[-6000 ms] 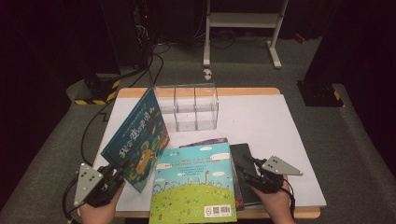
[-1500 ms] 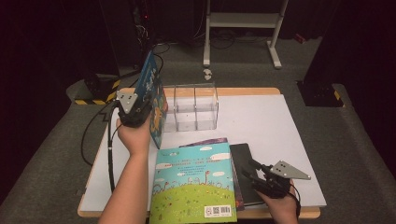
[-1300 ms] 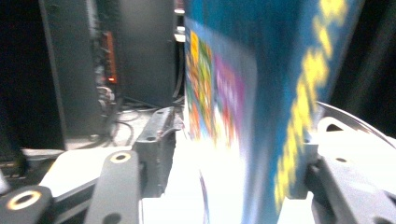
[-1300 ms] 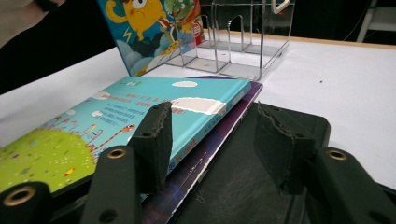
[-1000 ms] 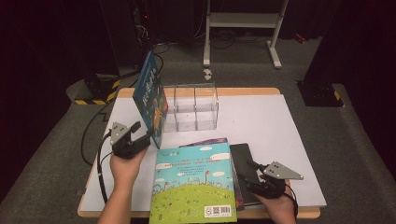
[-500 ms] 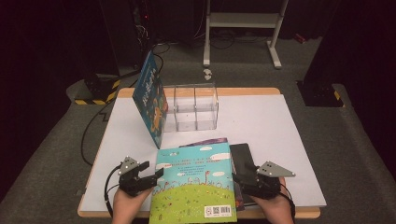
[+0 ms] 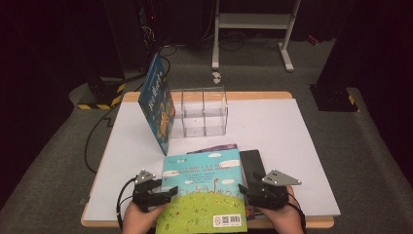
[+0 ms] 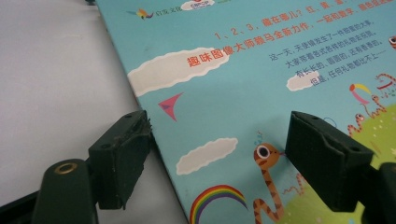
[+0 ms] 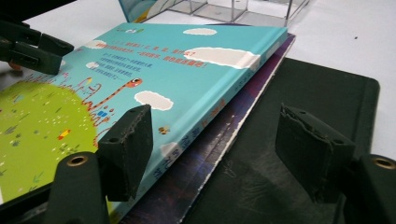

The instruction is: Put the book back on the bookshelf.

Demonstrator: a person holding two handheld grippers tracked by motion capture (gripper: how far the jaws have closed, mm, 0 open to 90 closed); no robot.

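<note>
Both grippers sit low at the bottom of the frame, flanking the top book (image 7: 204,187) of the stack at the worktop's (image 7: 292,131) near edge. Left gripper (image 7: 163,191): fingers spread, just been opening, straddling the book's left edge, not pinching. Right gripper (image 7: 249,191): fingers spread too, just been opening, straddling its spine. Second book (image 7: 157,103) leans against the clear box (image 7: 204,112), upper centre.
</note>
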